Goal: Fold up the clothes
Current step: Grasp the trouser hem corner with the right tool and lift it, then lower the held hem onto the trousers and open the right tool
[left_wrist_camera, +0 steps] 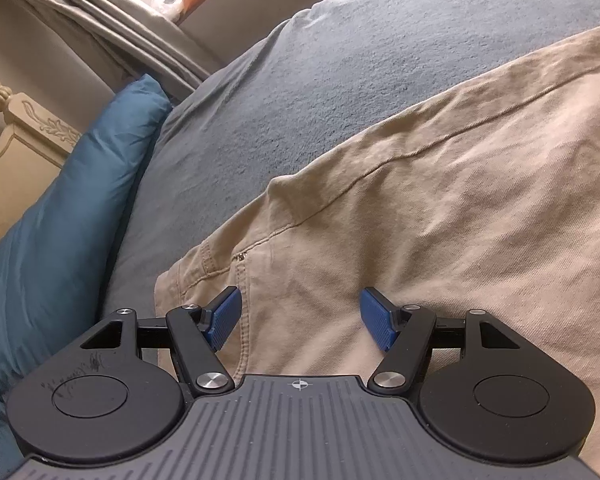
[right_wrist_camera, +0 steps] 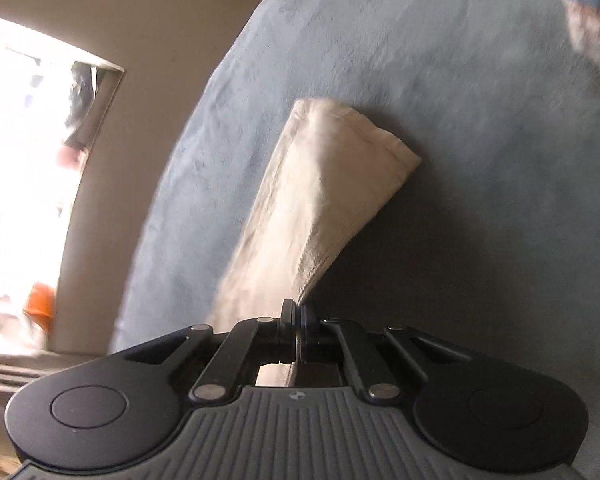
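Beige trousers (left_wrist_camera: 440,208) lie on a grey-blue bed cover (left_wrist_camera: 320,80). In the left wrist view my left gripper (left_wrist_camera: 300,318) is open, its blue pads (left_wrist_camera: 226,316) apart just above the waistband and zip area, holding nothing. In the right wrist view my right gripper (right_wrist_camera: 299,312) is shut on the edge of a trouser leg (right_wrist_camera: 324,200), which hangs lifted from the jaws down to the bed cover (right_wrist_camera: 480,160), with its hem end resting there.
A blue pillow (left_wrist_camera: 72,216) lies at the left by a carved cream headboard (left_wrist_camera: 24,120). Curtains (left_wrist_camera: 112,28) and a bright window (right_wrist_camera: 16,160) are beyond the bed. A patterned cloth (right_wrist_camera: 588,20) lies at the far right of the bed.
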`<state>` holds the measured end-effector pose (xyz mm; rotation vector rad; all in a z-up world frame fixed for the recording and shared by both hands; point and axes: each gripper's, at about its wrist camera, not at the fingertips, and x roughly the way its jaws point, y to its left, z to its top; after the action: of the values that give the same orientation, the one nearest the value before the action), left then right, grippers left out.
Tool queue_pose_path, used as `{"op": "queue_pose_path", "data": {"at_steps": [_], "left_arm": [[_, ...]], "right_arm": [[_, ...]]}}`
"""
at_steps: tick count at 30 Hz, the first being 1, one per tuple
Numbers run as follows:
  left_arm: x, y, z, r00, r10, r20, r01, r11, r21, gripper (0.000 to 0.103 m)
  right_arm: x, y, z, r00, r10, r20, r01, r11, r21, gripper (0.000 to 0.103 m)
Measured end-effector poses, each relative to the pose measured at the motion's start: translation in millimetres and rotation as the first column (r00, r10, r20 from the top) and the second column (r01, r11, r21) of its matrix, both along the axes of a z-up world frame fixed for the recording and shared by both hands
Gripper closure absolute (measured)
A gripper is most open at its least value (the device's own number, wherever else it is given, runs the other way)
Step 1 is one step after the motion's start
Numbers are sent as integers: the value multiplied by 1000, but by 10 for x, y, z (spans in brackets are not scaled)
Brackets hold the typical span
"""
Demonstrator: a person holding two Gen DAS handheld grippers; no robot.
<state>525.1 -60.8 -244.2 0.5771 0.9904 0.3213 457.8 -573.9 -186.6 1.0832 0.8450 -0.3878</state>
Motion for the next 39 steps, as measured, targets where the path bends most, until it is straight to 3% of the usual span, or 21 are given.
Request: {"op": "queue_pose_path", "data": {"at_steps": [5, 7, 11, 12, 14, 21, 24, 28, 31, 32, 35, 39], "left_arm": [[-10, 10, -7, 1000, -17, 0, 17, 1000, 9, 37], [-14, 12, -8, 1000, -20, -1, 20, 1000, 10, 37], [2, 5, -7, 1000, -14, -2, 14, 1000, 10, 37], [9, 0, -8, 1000, -13, -3, 13, 1000, 12, 37], [13, -13, -11, 1000, -9, -3, 9, 1000, 15, 37], [-2, -41, -14, 1000, -12, -3, 12, 999, 30, 37], [-7, -46, -16, 1000, -9, 0, 9, 999, 34, 37], [-15, -55, -27, 1000, -12, 1, 12, 999, 43, 37], [-21, -61, -33, 1000, -17, 0, 17, 999, 49, 37], [-22, -63, -34, 1000, -19, 0, 19, 999, 51, 37], [-23, -61, -23, 1000, -19, 0, 19, 999, 46, 37], [-18, -43, -15, 1000, -21, 3, 21, 999, 36, 37]], "right_arm": [[30, 25, -444, 985, -14, -170, 8, 999, -36, 99], [-91, -98, -506, 987, -84, -138, 86, 996, 9, 96], [-338, -444, -543, 972, -232, -36, 235, 964, 122, 65], [-361, -554, -573, 964, -265, -32, 267, 953, 145, 64], [-376, -739, -629, 948, -316, -27, 316, 931, 182, 64], [-57, -964, -788, 943, -333, -18, 330, 923, 198, 64], [74, -1054, -839, 944, -331, -12, 327, 925, 195, 69], [229, -1070, -803, 963, -270, 15, 265, 953, 144, 72], [306, -1075, -769, 974, -228, 14, 226, 969, 103, 93], [315, -1069, -720, 977, -214, 17, 212, 975, 72, 95], [300, -996, -375, 990, -120, 75, 129, 984, -121, 96], [342, -870, -41, 999, 4, 44, 12, 933, -359, 96]]}}
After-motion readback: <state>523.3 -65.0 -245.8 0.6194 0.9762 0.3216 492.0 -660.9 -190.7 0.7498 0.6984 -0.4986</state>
